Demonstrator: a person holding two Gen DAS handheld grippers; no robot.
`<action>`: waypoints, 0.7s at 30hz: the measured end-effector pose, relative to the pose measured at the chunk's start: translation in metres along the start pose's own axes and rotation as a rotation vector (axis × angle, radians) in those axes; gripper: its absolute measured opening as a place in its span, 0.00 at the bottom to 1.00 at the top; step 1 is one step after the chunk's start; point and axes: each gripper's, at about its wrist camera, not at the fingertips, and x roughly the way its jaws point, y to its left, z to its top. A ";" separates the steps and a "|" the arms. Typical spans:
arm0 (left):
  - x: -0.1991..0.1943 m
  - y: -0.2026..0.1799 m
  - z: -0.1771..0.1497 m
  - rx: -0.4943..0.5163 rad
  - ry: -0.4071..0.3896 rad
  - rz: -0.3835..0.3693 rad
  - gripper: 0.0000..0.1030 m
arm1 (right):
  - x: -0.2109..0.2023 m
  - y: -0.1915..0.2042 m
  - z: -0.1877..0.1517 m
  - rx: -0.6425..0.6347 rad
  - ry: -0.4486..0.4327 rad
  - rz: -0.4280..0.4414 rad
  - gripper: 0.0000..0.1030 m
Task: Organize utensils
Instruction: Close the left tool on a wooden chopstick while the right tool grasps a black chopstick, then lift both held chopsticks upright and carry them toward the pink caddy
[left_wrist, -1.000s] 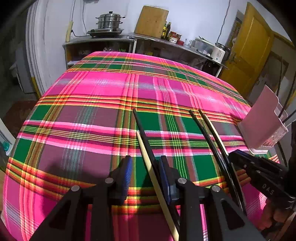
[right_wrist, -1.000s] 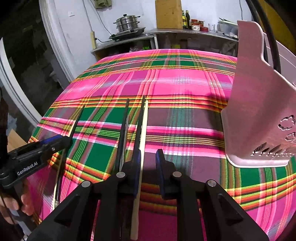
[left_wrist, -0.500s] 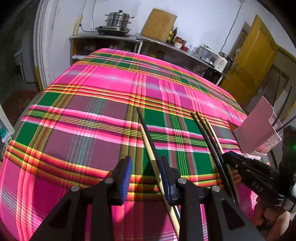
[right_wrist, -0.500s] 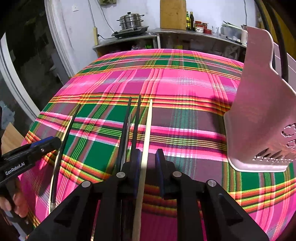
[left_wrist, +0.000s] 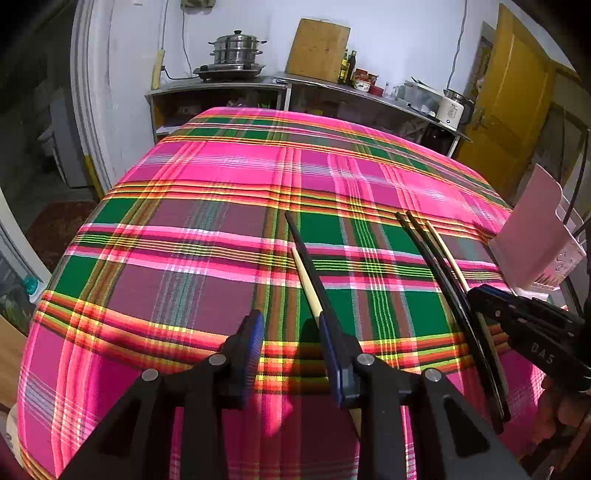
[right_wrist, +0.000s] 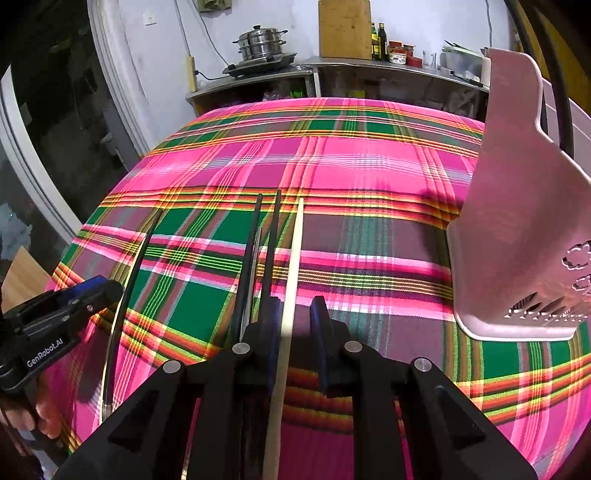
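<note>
My left tongs (left_wrist: 291, 347) are spread, nothing between the fingers; a pale chopstick (left_wrist: 306, 282) and a black chopstick (left_wrist: 301, 243) lie on the cloth just outside their right finger. My right tongs (right_wrist: 295, 325) are also parted, and a pale wooden chopstick (right_wrist: 293, 258) runs up through the gap without being pinched, as far as I can tell. Two black chopsticks (right_wrist: 258, 251) lie touching alongside it, on the side away from the pink utensil holder (right_wrist: 517, 206).

These sticks look light, stiff and smooth, so I judge they'll roll or swivel if gripped near a tip. I'd close on the thick end, squarely across the shaft, one at a time.

Beyond them the plaid-covered worktop (left_wrist: 240, 177) stretches bare. The holder stands upright at its edge, nearer my right tongs, with dark utensils already in it.
</note>
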 end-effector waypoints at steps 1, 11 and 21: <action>0.001 -0.002 0.001 0.008 -0.001 0.012 0.30 | 0.000 0.000 0.000 0.000 0.000 0.000 0.16; 0.017 -0.016 0.013 0.089 0.006 0.075 0.46 | 0.001 -0.001 0.001 0.007 -0.001 0.000 0.15; 0.014 -0.010 0.013 0.108 0.018 -0.014 0.10 | -0.003 -0.008 -0.006 0.041 -0.002 -0.019 0.06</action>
